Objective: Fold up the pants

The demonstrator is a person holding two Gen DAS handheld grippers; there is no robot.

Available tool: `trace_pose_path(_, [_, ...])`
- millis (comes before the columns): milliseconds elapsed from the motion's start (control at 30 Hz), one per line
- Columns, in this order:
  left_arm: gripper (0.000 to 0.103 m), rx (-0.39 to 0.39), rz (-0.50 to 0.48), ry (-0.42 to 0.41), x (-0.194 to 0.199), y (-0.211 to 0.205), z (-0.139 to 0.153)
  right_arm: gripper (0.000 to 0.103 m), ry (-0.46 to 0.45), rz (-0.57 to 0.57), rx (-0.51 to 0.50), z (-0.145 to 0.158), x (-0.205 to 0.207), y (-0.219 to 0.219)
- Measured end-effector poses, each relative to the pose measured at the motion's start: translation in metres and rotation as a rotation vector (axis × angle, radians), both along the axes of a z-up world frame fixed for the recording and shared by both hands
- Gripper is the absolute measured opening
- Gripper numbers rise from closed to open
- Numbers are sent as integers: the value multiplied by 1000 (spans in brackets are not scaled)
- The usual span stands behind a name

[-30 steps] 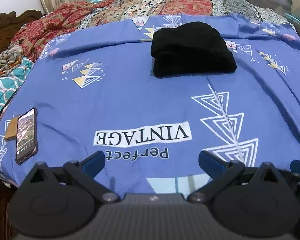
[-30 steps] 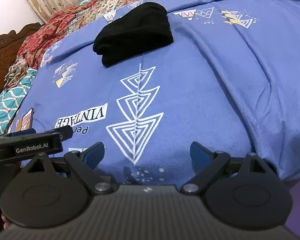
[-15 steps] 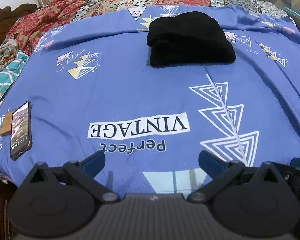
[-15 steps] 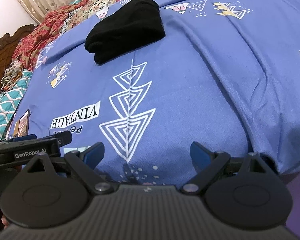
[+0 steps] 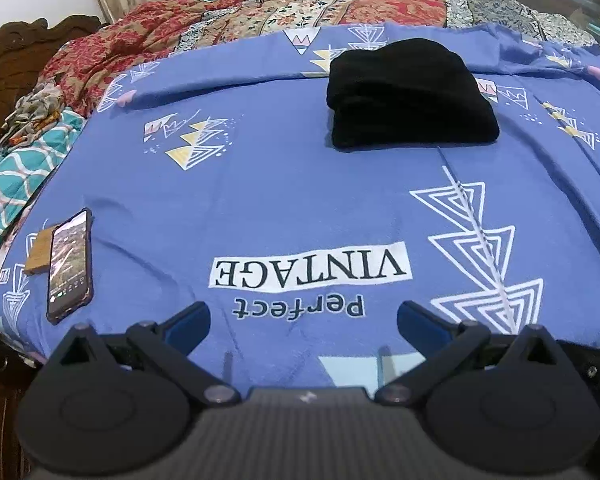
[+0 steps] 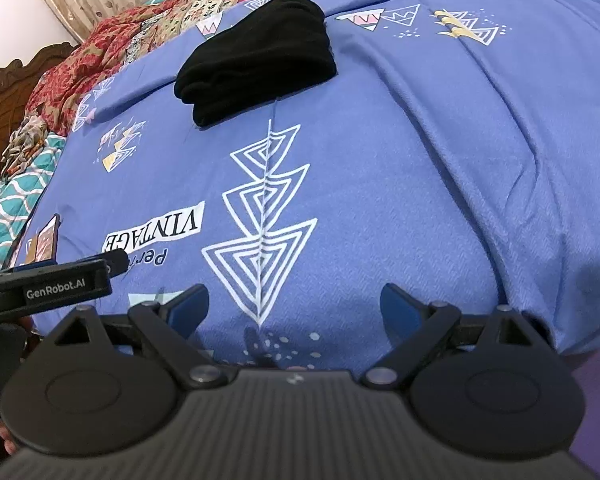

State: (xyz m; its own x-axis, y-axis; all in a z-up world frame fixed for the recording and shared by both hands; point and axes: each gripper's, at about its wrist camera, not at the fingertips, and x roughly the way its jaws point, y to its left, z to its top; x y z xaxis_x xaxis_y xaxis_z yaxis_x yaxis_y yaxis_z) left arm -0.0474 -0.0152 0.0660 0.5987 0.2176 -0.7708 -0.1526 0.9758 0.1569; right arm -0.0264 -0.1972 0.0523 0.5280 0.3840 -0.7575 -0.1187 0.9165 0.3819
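The black pants (image 5: 410, 94) lie folded into a compact bundle on the blue printed bedsheet (image 5: 280, 184), far from both grippers; they also show in the right wrist view (image 6: 256, 58). My left gripper (image 5: 302, 320) is open and empty, held near the bed's front edge over the "Perfect VINTAGE" print. My right gripper (image 6: 294, 304) is open and empty, near the front edge over the white triangle print. The left gripper's body (image 6: 48, 286) shows at the left of the right wrist view.
A phone (image 5: 70, 266) lies on a small brown card at the sheet's left front corner. Patterned quilts (image 5: 300, 4) are piled at the far side, a teal blanket (image 5: 16, 176) at the left, and a carved wooden headboard (image 5: 8, 68) beyond.
Both grippers shifted slightly; the views wobbled, with the pants sliding a little in frame. The jaws stayed open and the pants did not move.
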Motion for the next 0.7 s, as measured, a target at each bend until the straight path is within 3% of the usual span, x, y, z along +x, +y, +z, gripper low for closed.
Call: trace_pose_path(700, [103,-8,-6,9,-3,0,-1,94,-1,-1,3,0,-1,1])
